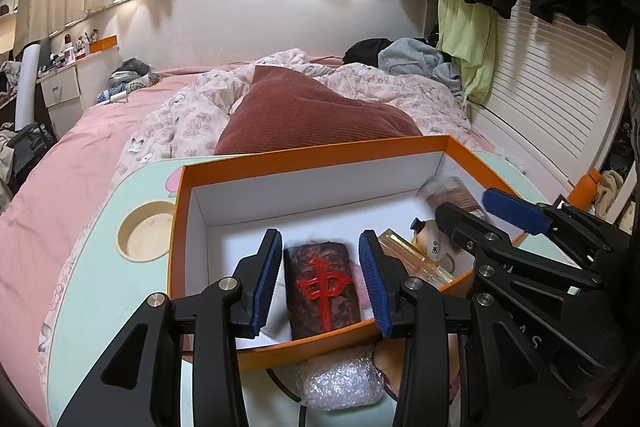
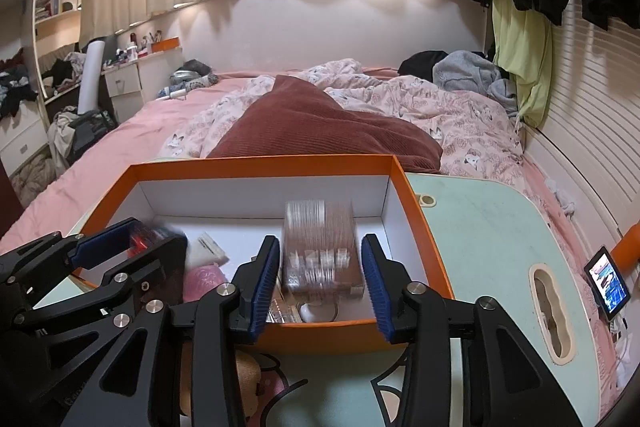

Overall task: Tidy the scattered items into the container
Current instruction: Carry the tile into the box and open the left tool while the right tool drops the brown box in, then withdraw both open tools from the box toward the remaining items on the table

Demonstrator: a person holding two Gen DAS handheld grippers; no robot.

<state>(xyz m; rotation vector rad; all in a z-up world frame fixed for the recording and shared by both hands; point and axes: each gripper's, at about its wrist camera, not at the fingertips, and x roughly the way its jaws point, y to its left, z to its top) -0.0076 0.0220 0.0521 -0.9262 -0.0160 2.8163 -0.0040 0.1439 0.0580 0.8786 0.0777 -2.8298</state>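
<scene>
An orange box [image 1: 312,157] with a white inside stands on a mint lap table [image 2: 480,227]. My left gripper [image 1: 320,281] hangs open over the box's near part. A dark brown block with a red character [image 1: 322,287] is between its pads, with a small gap on each side. My right gripper [image 2: 320,281] is also open. A blurred clear-and-brown case [image 2: 320,251] sits between its pads without touching them. In the right wrist view the left gripper [image 2: 136,247] shows at the left. A glass bottle [image 1: 416,259] and a small black-capped bottle [image 1: 430,239] lie in the box.
A bubble-wrap bundle [image 1: 340,383] lies on the table in front of the box. The table has a round cup recess [image 1: 146,237] and a long slot [image 2: 552,311]. A lit phone [image 2: 608,283] leans at the right edge. Behind the box is a bed with a brown cushion [image 1: 316,115].
</scene>
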